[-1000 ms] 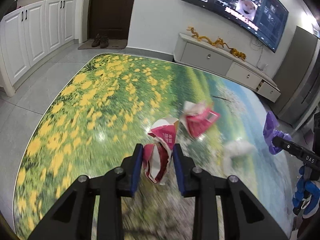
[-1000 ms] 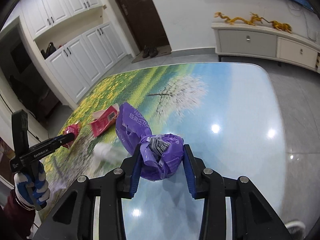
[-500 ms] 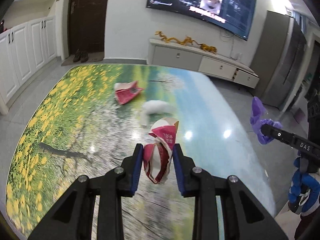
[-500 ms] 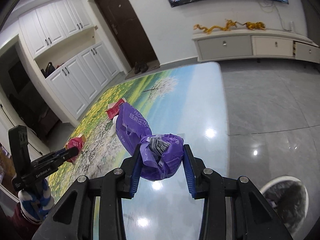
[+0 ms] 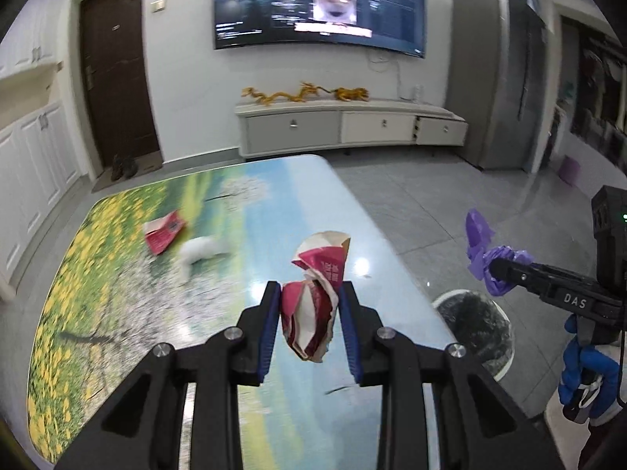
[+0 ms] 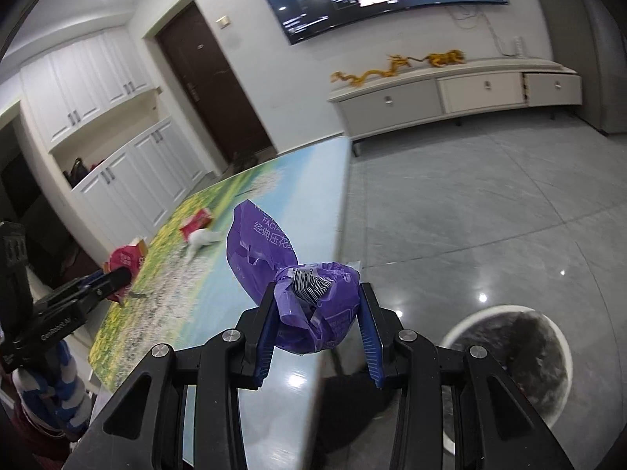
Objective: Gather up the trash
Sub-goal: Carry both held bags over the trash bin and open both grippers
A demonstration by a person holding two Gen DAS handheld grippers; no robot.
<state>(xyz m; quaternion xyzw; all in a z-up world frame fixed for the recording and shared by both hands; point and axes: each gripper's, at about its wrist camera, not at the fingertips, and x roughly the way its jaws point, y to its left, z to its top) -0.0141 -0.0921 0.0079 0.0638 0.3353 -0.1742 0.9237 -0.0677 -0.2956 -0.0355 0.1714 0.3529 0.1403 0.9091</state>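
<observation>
Home living room: wall-mounted TV (image 5: 319, 4) above a low media cabinet (image 5: 348, 127), white built-in cupboards (image 6: 117, 149), entry door (image 5: 113, 74), tiled floor (image 6: 490, 203).

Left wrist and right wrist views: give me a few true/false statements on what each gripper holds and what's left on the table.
1. The left gripper is clamped on a crumpled red and white wrapper. True.
2. The right gripper is empty. False: it is shut on a purple wrapper.
3. A red carton and a white wad lie on the table. True.
4. The bin stands on the table. False: it is on the floor beside the table.
5. The television is off. False: its screen shows a picture.
</observation>
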